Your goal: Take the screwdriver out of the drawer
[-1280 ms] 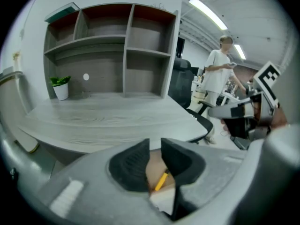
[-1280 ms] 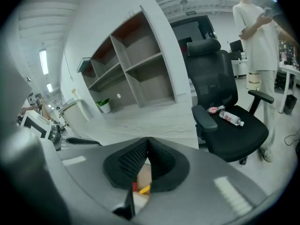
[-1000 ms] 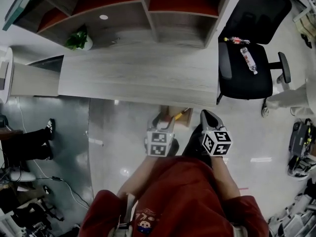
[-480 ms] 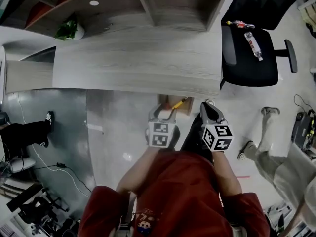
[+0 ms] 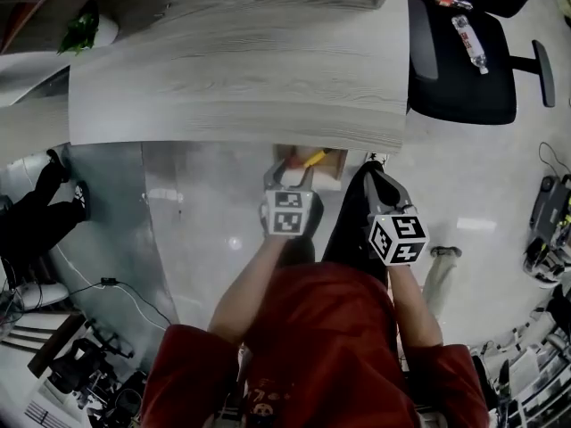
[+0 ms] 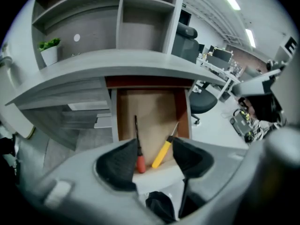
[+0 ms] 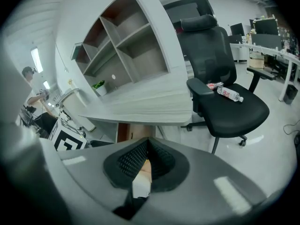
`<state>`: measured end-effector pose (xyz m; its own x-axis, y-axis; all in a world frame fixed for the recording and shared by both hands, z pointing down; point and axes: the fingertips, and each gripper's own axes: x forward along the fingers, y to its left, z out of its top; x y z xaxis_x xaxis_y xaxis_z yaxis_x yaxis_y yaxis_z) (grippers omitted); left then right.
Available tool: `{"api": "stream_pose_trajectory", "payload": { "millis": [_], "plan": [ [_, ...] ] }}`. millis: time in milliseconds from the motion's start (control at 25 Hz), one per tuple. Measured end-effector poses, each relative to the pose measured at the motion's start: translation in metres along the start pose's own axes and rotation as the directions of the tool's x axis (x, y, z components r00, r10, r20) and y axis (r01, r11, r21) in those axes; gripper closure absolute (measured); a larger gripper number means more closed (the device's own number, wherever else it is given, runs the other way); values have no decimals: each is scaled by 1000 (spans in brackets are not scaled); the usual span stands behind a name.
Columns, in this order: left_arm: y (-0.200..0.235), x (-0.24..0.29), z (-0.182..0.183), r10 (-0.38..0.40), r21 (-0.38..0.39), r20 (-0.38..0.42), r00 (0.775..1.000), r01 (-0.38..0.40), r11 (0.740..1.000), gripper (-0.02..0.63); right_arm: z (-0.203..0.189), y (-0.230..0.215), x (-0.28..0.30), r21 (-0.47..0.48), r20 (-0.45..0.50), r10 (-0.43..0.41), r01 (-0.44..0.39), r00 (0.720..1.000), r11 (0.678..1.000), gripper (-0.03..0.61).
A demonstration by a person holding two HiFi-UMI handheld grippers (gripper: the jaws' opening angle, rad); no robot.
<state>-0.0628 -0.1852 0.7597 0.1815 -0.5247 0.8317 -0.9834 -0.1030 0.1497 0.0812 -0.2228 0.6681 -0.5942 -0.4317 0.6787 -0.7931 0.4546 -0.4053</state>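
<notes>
Under the grey wooden desk point(image 5: 241, 78) a drawer point(image 5: 293, 155) stands pulled out, its brown bottom point(image 6: 150, 109) showing. Inside lie a yellow-handled screwdriver point(image 6: 161, 153) point(image 5: 314, 159) and a red-handled screwdriver point(image 6: 139, 162), side by side with tips pointing into the drawer. My left gripper point(image 5: 288, 178) point(image 6: 153, 148) hangs just above the drawer's front, pointing steeply down, jaws open with nothing between the pads; both handles show beyond the gap. My right gripper point(image 5: 375, 178) point(image 7: 146, 146) is to the right of the drawer, its ribbed pads meeting at the tips, holding nothing.
A black office chair point(image 5: 459, 56) with a plastic bottle point(image 5: 470, 41) on its seat stands right of the desk. A potted plant point(image 5: 85, 29) sits at the desk's far left, shelves behind it. Someone's legs point(image 5: 36, 212) are at the left, on the glossy floor.
Both grippers have sunk toward the drawer. The desk has slid upward in the head view. The drawer and screwdrivers lie as before.
</notes>
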Motion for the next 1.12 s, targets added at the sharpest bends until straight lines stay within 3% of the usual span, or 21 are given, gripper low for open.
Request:
{"api": "stream_pose_trajectory", "payload": {
  "millis": [560, 880, 1000, 1120],
  "plan": [
    [35, 83, -13, 108, -54, -36, 993, -110, 992, 399, -31, -31, 30, 5, -74, -1, 2, 997, 1000, 578],
    [38, 107, -21, 201, -91, -62, 978, -206, 974, 399, -46, -40, 32, 3, -99, 8, -8, 995, 1000, 577],
    [42, 117, -33, 229, -139, -105, 968, -243, 960, 445, -50, -45, 32, 9, -101, 5, -4, 995, 1000, 578],
    [45, 119, -33, 248, -155, -108, 963, -262, 952, 433, -53, -49, 32, 17, -102, 2, -1, 995, 1000, 578]
  ]
}}
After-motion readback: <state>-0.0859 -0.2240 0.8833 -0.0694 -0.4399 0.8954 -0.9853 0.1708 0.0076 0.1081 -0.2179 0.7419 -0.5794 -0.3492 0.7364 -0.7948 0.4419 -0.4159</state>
